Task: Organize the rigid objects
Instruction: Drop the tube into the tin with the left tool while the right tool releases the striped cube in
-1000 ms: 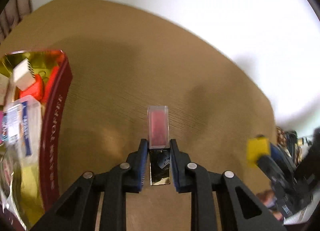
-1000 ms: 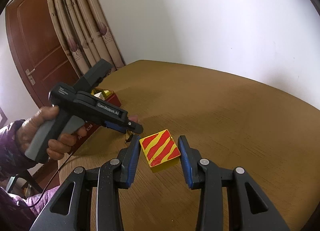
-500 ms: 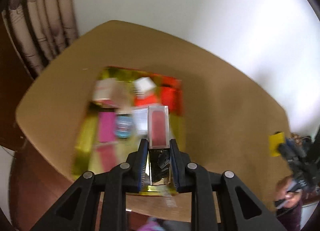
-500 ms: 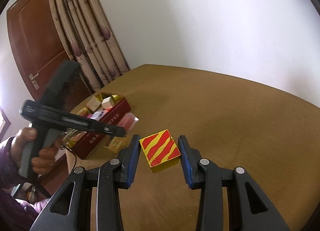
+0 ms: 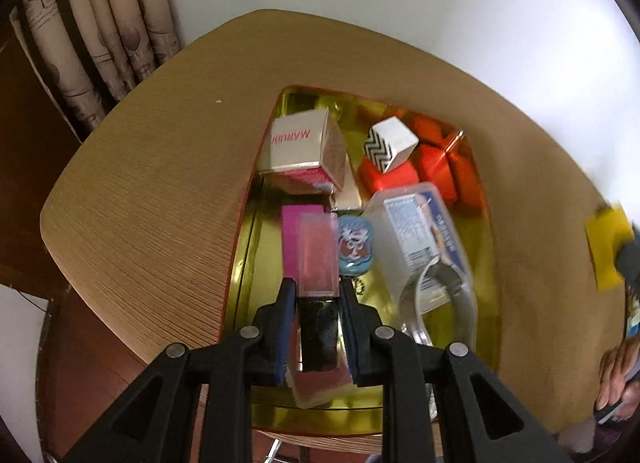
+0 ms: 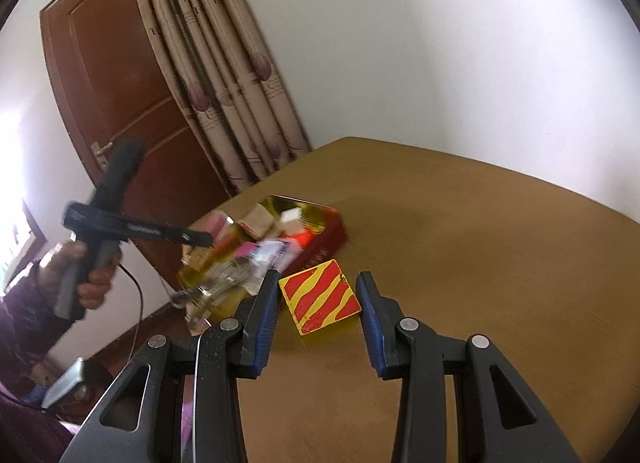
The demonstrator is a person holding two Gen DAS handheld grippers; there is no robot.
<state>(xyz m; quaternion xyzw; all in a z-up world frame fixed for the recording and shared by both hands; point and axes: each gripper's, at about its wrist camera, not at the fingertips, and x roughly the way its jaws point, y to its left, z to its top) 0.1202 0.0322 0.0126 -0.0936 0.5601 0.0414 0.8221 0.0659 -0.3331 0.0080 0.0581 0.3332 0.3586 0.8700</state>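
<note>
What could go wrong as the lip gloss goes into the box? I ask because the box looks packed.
The left gripper holds the lip gloss tube over the gold-lined box, above a pink item and blue tag; released here, it may land on them and roll. The frame is blurred, so aim could be off.

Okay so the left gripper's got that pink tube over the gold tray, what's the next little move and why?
Probably lower it a little and open. The left gripper is shut on the pink tube, which hangs over the gold tray above the magenta box and beside the blue charm, so it seems ready to set down there.
</note>
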